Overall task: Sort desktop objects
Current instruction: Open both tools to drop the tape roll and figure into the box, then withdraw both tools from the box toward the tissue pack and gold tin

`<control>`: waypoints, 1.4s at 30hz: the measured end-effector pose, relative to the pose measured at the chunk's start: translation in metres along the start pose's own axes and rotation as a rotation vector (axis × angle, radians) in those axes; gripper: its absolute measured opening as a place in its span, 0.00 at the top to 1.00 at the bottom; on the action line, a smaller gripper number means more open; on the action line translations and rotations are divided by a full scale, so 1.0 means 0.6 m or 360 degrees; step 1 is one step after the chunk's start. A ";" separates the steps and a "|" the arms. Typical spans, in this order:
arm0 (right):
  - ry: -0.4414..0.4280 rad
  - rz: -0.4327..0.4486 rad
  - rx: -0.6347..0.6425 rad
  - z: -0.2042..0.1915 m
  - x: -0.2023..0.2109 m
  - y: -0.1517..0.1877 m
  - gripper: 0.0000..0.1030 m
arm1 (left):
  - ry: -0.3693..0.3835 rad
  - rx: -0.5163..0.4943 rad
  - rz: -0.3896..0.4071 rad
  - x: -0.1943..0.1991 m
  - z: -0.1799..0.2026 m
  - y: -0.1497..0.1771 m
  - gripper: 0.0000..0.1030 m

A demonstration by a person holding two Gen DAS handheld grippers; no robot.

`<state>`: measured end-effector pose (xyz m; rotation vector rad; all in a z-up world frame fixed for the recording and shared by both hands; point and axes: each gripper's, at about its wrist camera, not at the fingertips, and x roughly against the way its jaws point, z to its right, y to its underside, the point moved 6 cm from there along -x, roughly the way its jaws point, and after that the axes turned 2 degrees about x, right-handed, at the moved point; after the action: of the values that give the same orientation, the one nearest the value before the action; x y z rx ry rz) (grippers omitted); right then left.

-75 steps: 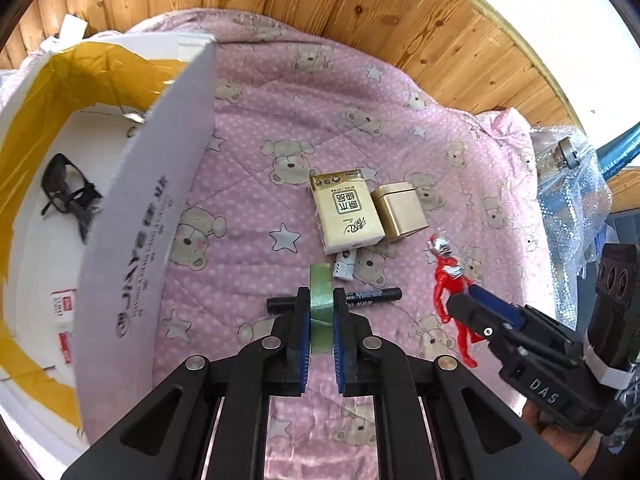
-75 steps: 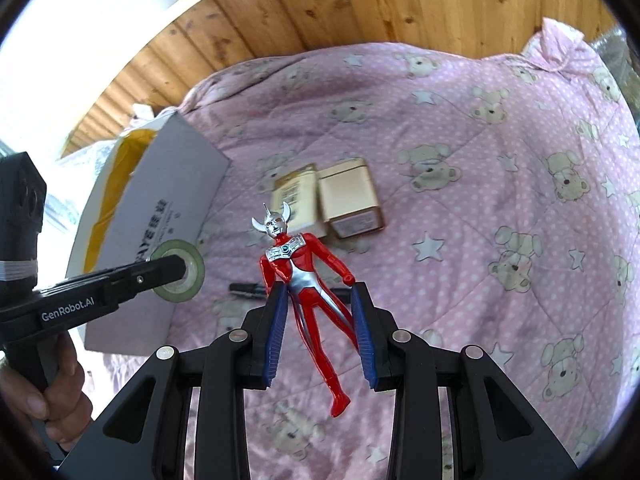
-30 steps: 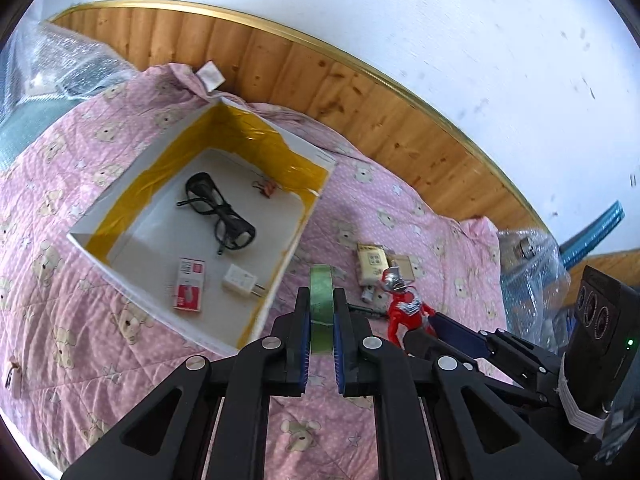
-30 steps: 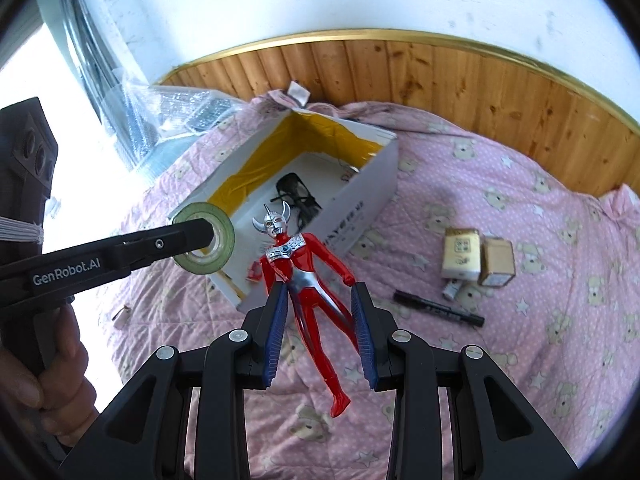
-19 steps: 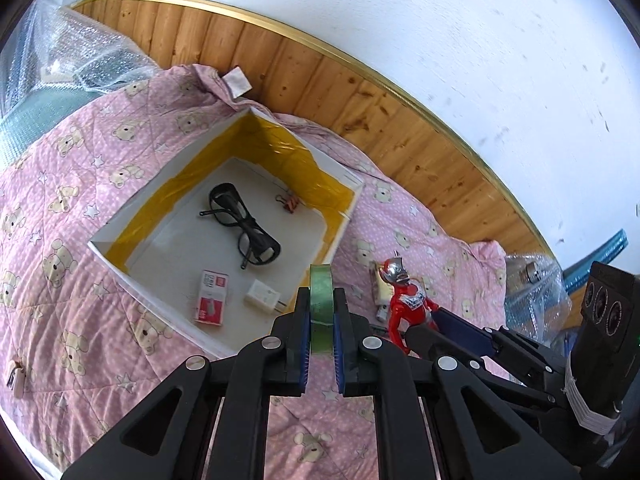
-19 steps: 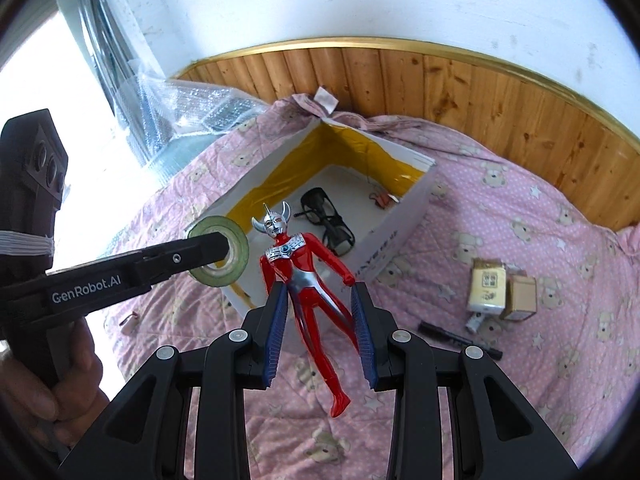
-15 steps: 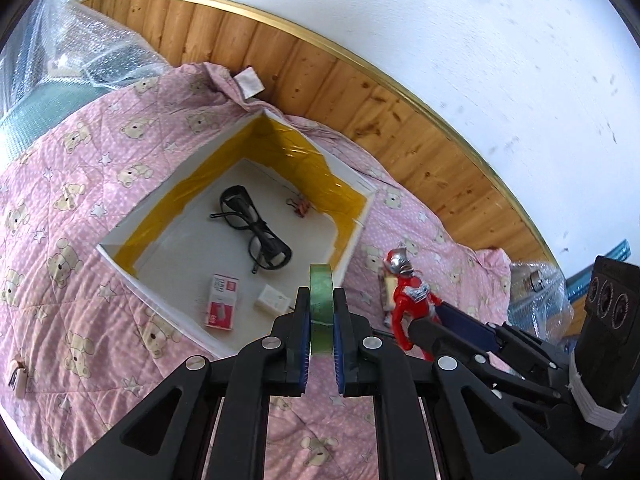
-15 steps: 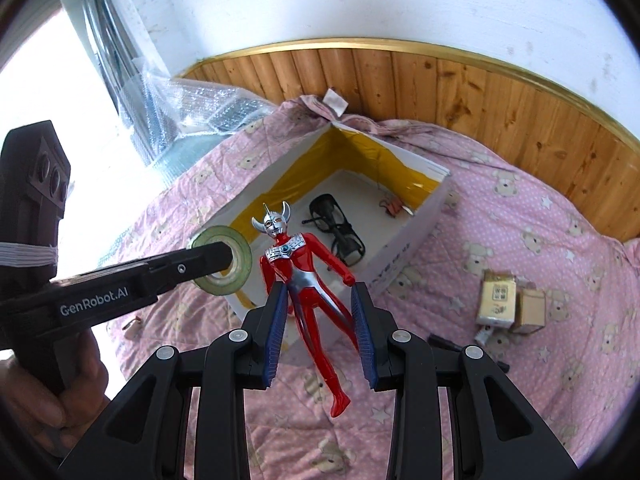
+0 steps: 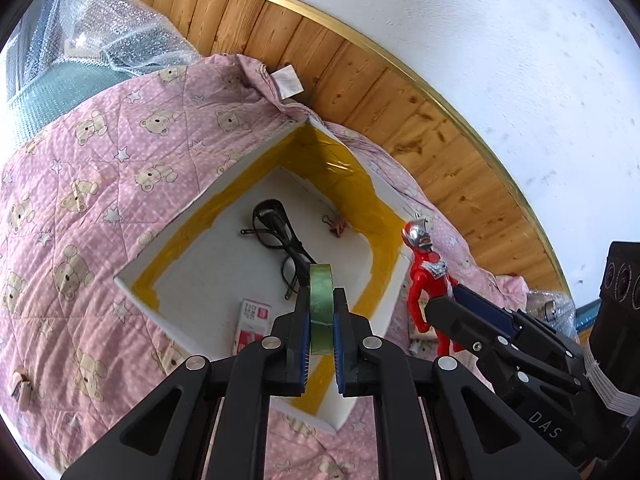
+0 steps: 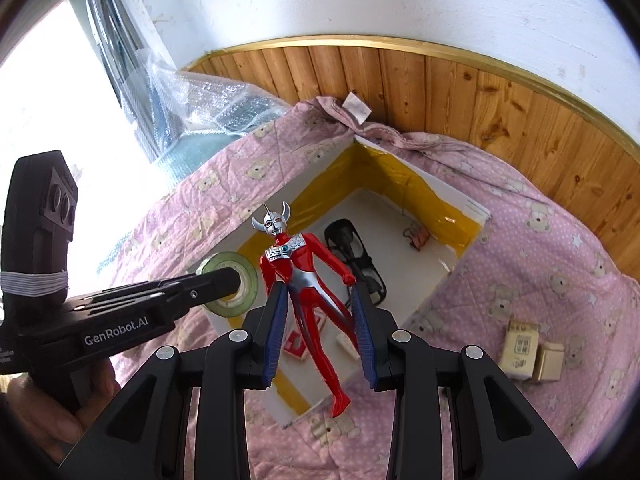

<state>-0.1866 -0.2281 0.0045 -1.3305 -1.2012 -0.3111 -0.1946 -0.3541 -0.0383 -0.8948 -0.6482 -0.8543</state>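
Left wrist view shows the left gripper clamping a green tape roll above the white yellow-taped cardboard box, the right gripper pinching a red-and-silver plastic hero figure; release risks striking the black-framed glasses.

Both grippers loaded and held aloft, side by side.
Left gripper: jaws closed flat against the sides of a green tape roll, a hand wrapped round its handle. Right gripper: jaws pinched on the legs of a red toy figure, head up.
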 end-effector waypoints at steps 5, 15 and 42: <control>-0.0010 -0.0013 -0.0001 0.010 -0.033 -0.031 0.67 | -0.0015 0.0023 -0.0028 -0.031 -0.013 -0.024 0.90; 0.0069 0.0055 0.0084 0.043 -0.104 -0.092 0.65 | -0.0057 0.0015 -0.0128 -0.124 -0.041 -0.057 0.81; -0.0014 -0.0093 -0.0108 0.082 -0.118 -0.003 0.54 | -0.0164 -0.0008 -0.0286 -0.176 -0.043 -0.012 0.43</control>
<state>-0.2417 -0.2174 -0.0609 -1.3584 -1.2479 -0.3910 -0.2517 -0.3413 -0.1306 -0.8987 -0.8256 -0.9752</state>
